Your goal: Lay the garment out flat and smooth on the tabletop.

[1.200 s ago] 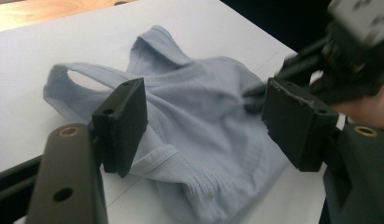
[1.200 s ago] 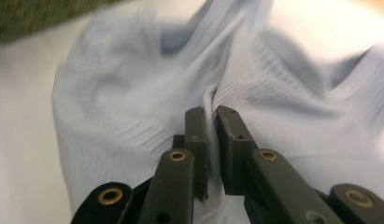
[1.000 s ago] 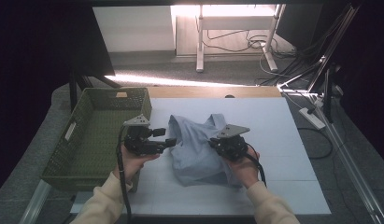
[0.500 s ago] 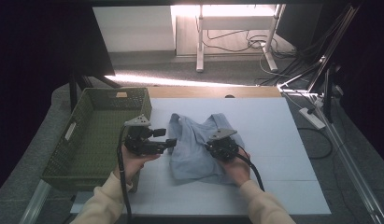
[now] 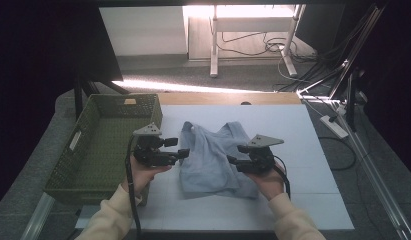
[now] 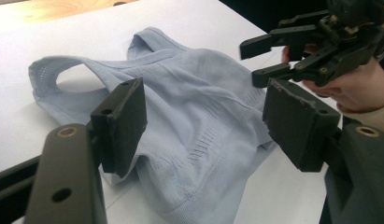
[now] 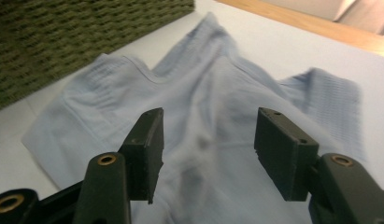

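A green woven basket sits at the white table's left edge (cables on floor beyond).

pale blue ribbed top, olive green woven basket, white table

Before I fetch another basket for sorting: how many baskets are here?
1: a green woven basket at the table's left edge, beside the light blue garment. Nothing suggests another.

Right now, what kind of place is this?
Probably a lab or recording workspace: a white table holding a pale blue top and a green basket, with loose cables on the carpet behind.
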A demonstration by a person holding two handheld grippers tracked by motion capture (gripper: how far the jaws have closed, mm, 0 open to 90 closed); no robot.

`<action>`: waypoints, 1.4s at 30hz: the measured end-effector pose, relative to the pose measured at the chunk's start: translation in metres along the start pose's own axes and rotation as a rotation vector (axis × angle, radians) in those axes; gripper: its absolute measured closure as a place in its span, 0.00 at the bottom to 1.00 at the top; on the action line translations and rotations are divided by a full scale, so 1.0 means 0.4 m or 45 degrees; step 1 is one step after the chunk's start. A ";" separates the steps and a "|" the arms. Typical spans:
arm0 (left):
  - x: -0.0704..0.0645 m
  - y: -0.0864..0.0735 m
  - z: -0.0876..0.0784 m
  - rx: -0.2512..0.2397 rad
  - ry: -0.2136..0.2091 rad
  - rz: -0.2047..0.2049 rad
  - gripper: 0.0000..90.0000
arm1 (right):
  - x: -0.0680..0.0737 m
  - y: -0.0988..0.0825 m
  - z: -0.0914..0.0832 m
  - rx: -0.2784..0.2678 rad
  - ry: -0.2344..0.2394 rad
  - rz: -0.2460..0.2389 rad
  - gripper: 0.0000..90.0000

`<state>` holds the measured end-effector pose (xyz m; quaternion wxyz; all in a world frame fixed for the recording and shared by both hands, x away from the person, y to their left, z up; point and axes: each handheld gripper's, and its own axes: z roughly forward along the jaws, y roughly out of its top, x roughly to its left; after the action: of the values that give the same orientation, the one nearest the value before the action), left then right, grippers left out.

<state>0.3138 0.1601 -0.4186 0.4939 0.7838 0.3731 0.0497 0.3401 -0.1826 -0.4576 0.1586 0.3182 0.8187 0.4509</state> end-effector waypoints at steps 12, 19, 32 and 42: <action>0.000 -0.002 -0.015 -0.012 -0.014 0.036 0.30 | -0.036 -0.061 -0.072 0.101 -0.047 0.011 0.44; -0.001 -0.002 -0.019 -0.012 -0.010 0.037 0.30 | -0.043 -0.098 -0.094 0.159 -0.083 0.028 0.43; -0.003 -0.002 -0.023 -0.014 -0.006 0.038 0.30 | -0.040 -0.152 -0.086 0.299 -0.066 0.085 0.39; -0.003 -0.003 -0.023 -0.012 -0.005 0.040 0.30 | -0.039 -0.173 -0.055 0.394 -0.064 0.104 0.36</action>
<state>0.3082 0.1661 -0.4145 0.4974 0.7873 0.3597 0.0577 0.3136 -0.2340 -0.5041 0.1097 0.3830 0.8606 0.3173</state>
